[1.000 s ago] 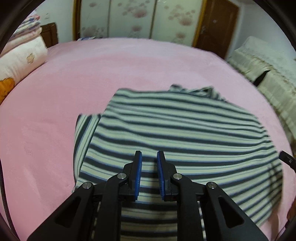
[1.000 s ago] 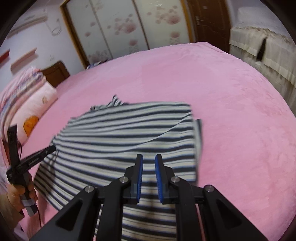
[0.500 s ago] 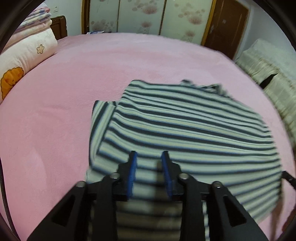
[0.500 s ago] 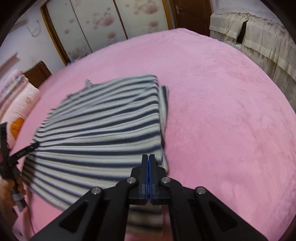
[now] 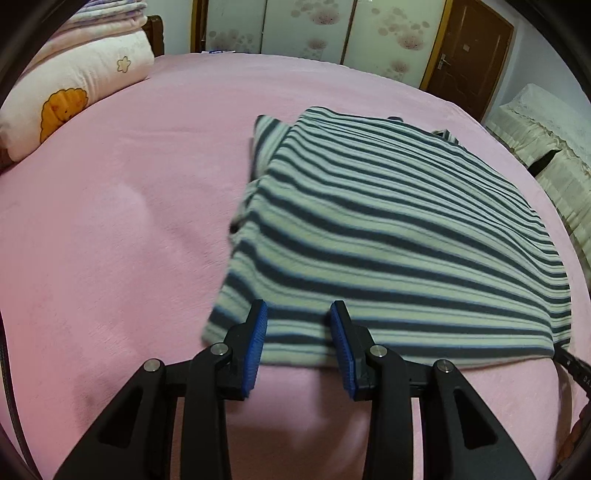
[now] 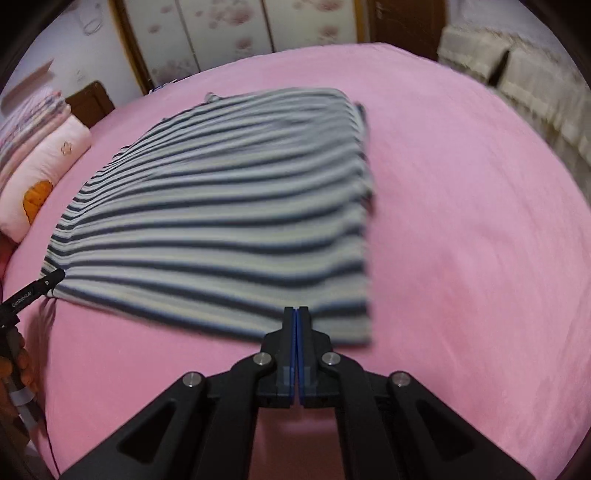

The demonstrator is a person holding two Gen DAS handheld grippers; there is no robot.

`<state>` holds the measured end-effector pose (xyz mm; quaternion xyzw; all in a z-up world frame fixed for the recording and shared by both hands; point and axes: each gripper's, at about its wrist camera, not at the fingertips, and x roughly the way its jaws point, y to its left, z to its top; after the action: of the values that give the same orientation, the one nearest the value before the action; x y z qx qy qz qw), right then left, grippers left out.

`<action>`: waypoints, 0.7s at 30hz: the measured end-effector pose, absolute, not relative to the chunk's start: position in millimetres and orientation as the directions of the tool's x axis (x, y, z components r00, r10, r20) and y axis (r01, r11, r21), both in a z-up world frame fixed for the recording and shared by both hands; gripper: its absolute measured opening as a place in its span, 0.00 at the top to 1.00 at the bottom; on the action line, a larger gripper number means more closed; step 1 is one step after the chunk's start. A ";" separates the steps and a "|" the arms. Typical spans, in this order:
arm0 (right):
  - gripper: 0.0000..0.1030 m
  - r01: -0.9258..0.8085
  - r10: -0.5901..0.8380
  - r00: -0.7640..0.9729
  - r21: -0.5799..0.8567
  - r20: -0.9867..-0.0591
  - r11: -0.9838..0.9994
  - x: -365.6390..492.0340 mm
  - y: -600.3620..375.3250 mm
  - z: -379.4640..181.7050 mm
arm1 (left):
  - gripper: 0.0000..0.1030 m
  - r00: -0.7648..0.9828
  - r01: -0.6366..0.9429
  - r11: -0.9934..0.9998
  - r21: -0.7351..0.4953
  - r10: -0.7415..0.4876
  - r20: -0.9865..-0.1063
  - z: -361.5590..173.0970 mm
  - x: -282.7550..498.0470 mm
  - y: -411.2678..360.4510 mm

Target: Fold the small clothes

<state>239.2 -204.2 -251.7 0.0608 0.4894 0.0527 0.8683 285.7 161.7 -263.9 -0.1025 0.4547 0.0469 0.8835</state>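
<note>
A striped shirt (image 5: 388,236) in cream and dark blue lies flat on the pink bed (image 5: 110,221), sleeves folded under. My left gripper (image 5: 298,314) is open, its blue pads straddling the near hem close to the shirt's left corner. In the right wrist view the same shirt (image 6: 229,221) spreads to the left. My right gripper (image 6: 296,314) is shut, its tips at the near hem by the right corner; whether cloth is pinched between the pads does not show. The other gripper's tip (image 6: 51,277) touches the shirt's far left corner.
Pillows (image 5: 74,92) and folded blankets sit at the bed's left side. A wardrobe with flowered doors (image 5: 314,29) and a brown door (image 5: 469,48) stand behind. A cream sofa (image 5: 546,147) lies to the right of the bed.
Both grippers pulled back to the shirt's near hem. The left opened wider. The right closed from open to fully shut.
</note>
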 end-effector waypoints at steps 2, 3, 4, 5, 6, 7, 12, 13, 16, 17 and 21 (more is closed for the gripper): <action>1.00 -0.023 0.145 0.504 0.155 -0.851 0.988 233.3 -211.2 -255.4 | 0.66 0.581 -0.184 0.973 -0.143 -0.010 -0.814 -265.0 283.3 163.7; 1.00 -0.015 0.136 0.498 0.148 -0.856 0.989 230.4 -213.5 -258.5 | 0.66 0.582 -0.186 0.973 -0.140 -0.006 -0.813 -264.4 280.5 162.4; 1.00 -0.011 0.139 0.502 0.154 -0.854 0.988 228.3 -214.3 -260.2 | 0.66 0.581 -0.188 0.973 -0.136 -0.001 -0.814 -264.4 279.8 161.5; 1.00 -0.007 0.141 0.504 0.159 -0.852 0.987 227.4 -214.6 -260.2 | 0.66 0.581 -0.190 0.973 -0.133 0.002 -0.814 -263.8 279.5 160.9; 1.00 -0.001 0.142 0.505 0.164 -0.851 0.986 226.9 -214.8 -259.5 | 0.66 0.580 -0.193 0.972 -0.133 0.003 -0.815 -263.2 279.2 160.6; 1.00 0.004 0.144 0.508 0.169 -0.849 0.986 226.3 -215.0 -258.0 | 0.66 0.579 -0.197 0.970 -0.141 -0.001 -0.815 -261.8 278.2 160.5; 1.00 0.008 0.143 0.538 0.175 -0.831 0.985 217.7 -216.7 -241.5 | 0.64 0.583 -0.230 0.950 -0.209 -0.037 -0.811 -249.2 262.0 166.0; 1.00 0.008 0.140 0.551 0.174 -0.823 0.985 214.8 -216.0 -236.8 | 0.58 0.582 -0.235 0.948 -0.216 -0.041 -0.812 -247.1 257.4 166.6; 1.00 0.004 0.142 0.579 0.177 -0.803 0.984 208.0 -214.2 -223.9 | 0.44 0.578 -0.263 0.933 -0.245 -0.051 -0.815 -241.5 240.4 169.3; 1.00 -0.001 0.147 0.585 0.181 -0.797 0.984 206.2 -212.3 -220.2 | 0.44 0.582 -0.267 0.928 -0.262 -0.062 -0.811 -239.8 235.2 170.0; 1.00 -0.016 0.186 0.597 0.220 -0.780 0.975 200.2 -204.1 -209.7 | 0.42 0.587 -0.279 0.895 -0.347 -0.127 -0.800 -237.8 217.4 173.8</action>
<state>200.2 -204.1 -209.7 0.0955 0.4450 0.0570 0.8886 217.4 173.8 -237.8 -0.2244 0.4523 0.0440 0.8620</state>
